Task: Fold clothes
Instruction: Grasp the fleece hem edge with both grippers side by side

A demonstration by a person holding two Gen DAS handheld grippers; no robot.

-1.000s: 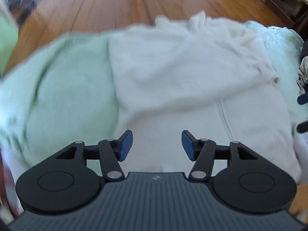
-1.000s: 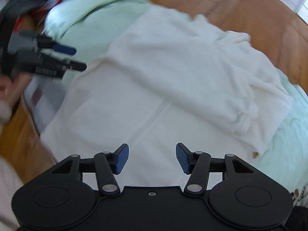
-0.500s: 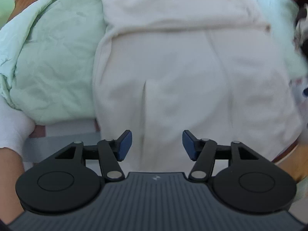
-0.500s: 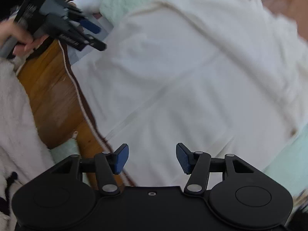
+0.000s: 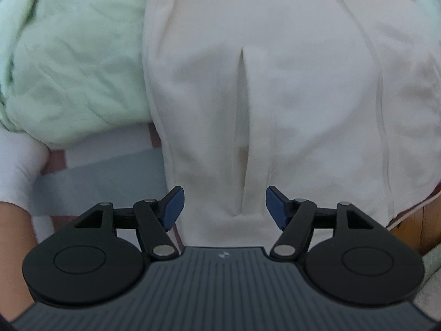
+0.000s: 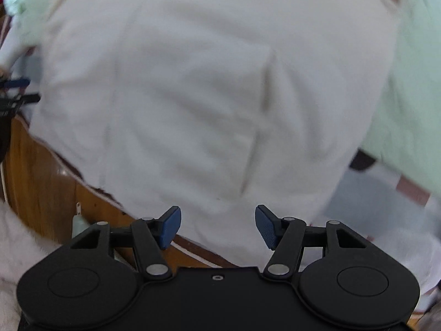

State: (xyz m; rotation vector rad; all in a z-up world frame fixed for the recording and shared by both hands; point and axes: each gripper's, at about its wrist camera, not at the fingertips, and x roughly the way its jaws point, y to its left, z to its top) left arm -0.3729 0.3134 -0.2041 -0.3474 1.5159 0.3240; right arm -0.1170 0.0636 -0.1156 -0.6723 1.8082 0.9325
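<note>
White garment [image 5: 275, 82] under both wide-open, empty claws [image 5: 224, 207] [image 6: 217, 226].

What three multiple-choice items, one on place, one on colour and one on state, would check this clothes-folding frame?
1. In the left wrist view, where does the green blanket lie relative to the white garment?
A. to its left
B. on top of it
C. to its right

2. What colour are the left gripper finger pads?
A. red
B. blue
C. yellow

3. How does the right gripper stand?
A. shut on the garment
B. shut on nothing
C. open, holding nothing

Answers: 1 A, the green fabric fills the left part of that view beside the garment. 2 B, both pads show blue. 3 C, a wide gap shows between its pads, with nothing in it.
</note>
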